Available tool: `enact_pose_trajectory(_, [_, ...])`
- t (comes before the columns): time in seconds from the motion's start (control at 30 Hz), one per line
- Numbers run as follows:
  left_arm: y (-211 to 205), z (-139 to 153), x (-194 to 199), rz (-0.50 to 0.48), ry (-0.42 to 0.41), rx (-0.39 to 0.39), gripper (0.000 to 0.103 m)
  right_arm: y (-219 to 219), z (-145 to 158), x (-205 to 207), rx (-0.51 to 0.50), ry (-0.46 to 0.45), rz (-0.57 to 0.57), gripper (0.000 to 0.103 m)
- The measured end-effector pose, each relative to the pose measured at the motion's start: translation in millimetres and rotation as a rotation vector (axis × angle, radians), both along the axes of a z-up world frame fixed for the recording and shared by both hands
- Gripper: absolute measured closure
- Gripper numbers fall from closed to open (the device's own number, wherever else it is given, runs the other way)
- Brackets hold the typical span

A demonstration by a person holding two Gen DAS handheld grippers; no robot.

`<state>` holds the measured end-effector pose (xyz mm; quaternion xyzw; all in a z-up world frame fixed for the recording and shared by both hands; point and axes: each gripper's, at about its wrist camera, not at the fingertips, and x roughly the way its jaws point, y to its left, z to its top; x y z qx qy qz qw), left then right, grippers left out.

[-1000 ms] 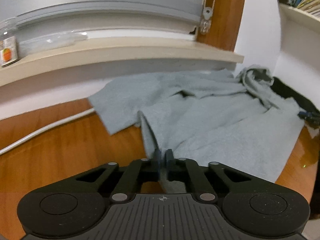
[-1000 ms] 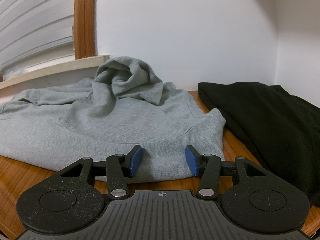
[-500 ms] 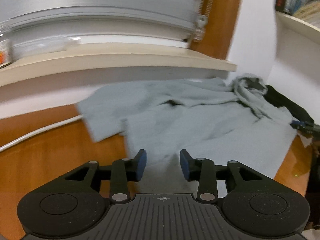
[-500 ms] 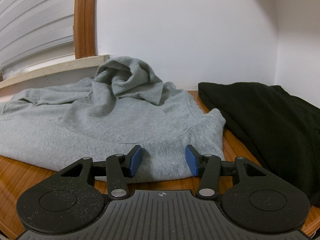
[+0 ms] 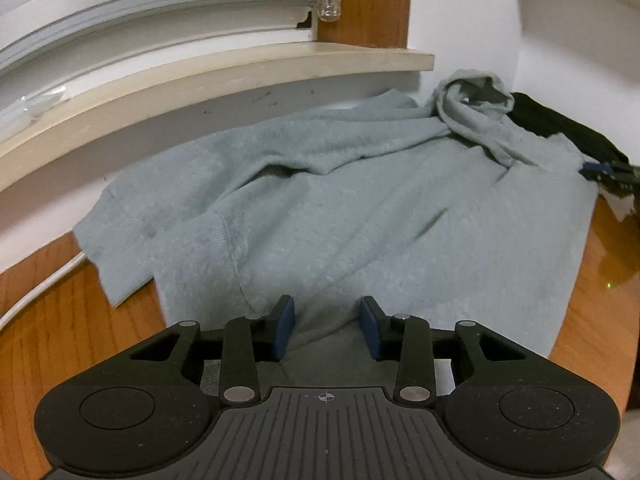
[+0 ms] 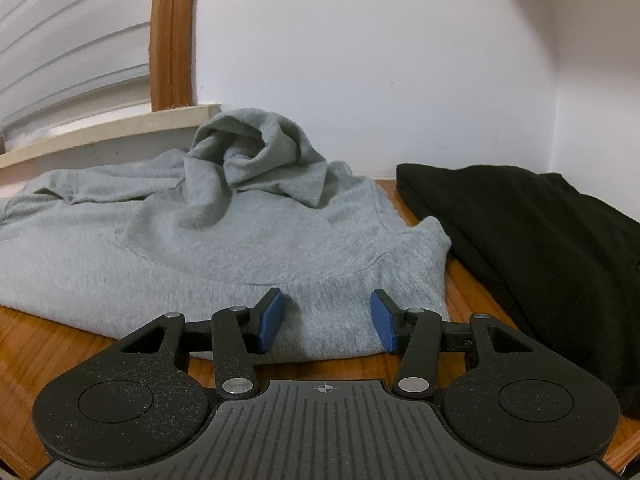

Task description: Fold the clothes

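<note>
Hiding behind hoodie [image 5: 360, 208]: black garment [image 5: 560, 128], mostly.

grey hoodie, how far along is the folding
Looks done: the black garment lies as a flat pile beside it. In hand: nothing; the left gripper and right gripper both hover with jaws open at the grey hoodie. Left: nearly everything, since its hood is bunched and a sleeve lies spread out.

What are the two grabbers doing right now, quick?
Left gripper: open, holding nothing, above the grey hoodie.
Right gripper: open, holding nothing, at the hoodie's edge.
</note>
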<state>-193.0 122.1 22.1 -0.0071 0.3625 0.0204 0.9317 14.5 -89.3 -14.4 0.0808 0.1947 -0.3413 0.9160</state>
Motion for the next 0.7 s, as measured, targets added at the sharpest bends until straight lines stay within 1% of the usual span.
enact_pose_trajectory(0.17, [-3,0,-8,-0.01,0.001,-0.001,0.063,0,0,-7,-0.001,0.004,0.02,0.054])
enact_pose_trajectory(0.27, [-4,1,-7,-0.01,-0.001,-0.003,0.063,0,0,-14,0.007,0.004,0.03,0.054])
enact_pose_trajectory(0.4, [-6,4,-1,-0.003,0.0,-0.008,0.062,2,3,-19,0.006,0.028,0.044,0.054])
enact_pose_trajectory(0.47, [-7,9,1,0.006,-0.029,-0.012,0.058,1,6,-18,0.008,0.043,0.049,0.053])
enact_pose_trajectory(0.5, [-9,12,3,0.013,-0.055,-0.016,0.05,0,8,-16,0.013,0.052,0.05,0.053])
enact_pose_trajectory(0.53, [-11,16,8,0.012,-0.084,-0.028,0.045,-1,10,-14,0.011,0.055,0.05,0.053])
enact_pose_trajectory(0.57, [-14,20,13,0.008,-0.115,-0.043,0.044,0,12,-12,0.006,0.053,0.05,0.053])
enact_pose_trajectory(0.63, [-24,25,29,-0.03,-0.178,-0.075,0.037,2,14,-6,-0.022,0.025,0.049,0.053])
enact_pose_trajectory(0.7, [-36,28,53,-0.064,-0.215,-0.086,0.036,1,13,0,-0.026,0.02,0.053,0.053])
